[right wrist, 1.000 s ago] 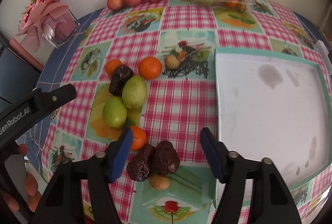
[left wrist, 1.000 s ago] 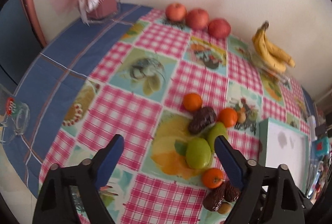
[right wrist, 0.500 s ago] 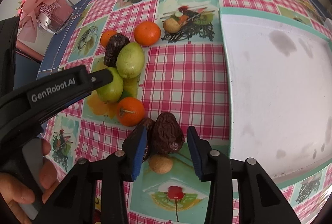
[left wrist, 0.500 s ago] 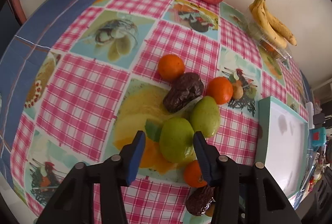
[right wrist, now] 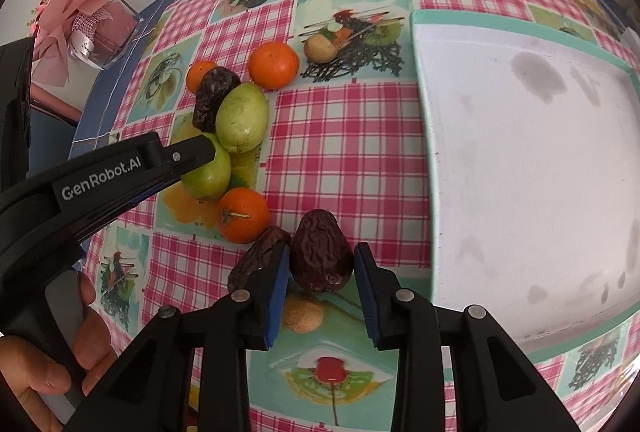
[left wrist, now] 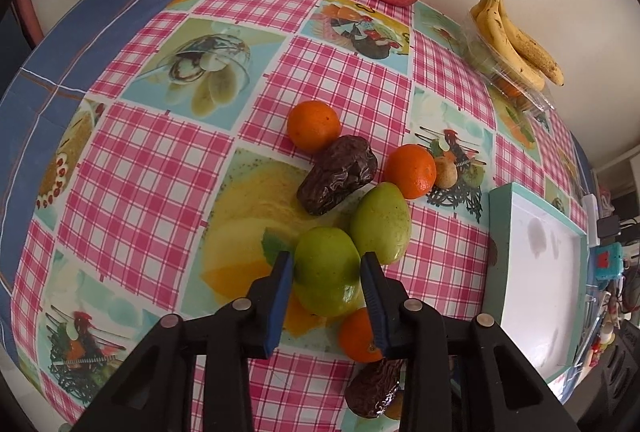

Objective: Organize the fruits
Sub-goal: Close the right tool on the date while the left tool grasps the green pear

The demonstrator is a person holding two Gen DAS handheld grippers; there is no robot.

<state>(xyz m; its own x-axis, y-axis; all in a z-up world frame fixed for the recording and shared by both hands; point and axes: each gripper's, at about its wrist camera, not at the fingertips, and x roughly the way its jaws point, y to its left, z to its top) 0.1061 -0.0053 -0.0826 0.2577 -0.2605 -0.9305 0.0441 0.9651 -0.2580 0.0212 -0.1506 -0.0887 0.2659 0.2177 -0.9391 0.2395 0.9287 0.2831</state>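
Checkered tablecloth scene: since a second ago both grippers closed in, left gripper clamping the green fruit, right gripper the wrinkled dark fruit, ready for lifting.

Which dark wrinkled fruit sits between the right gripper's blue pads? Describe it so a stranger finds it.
Start at the teal-rimmed white tray. Just left of its near corner lie two dark brown wrinkled fruits side by side. Take the pear-shaped wrinkled fruit nearer the tray, between the right gripper pads; its neighbour is slimmer.
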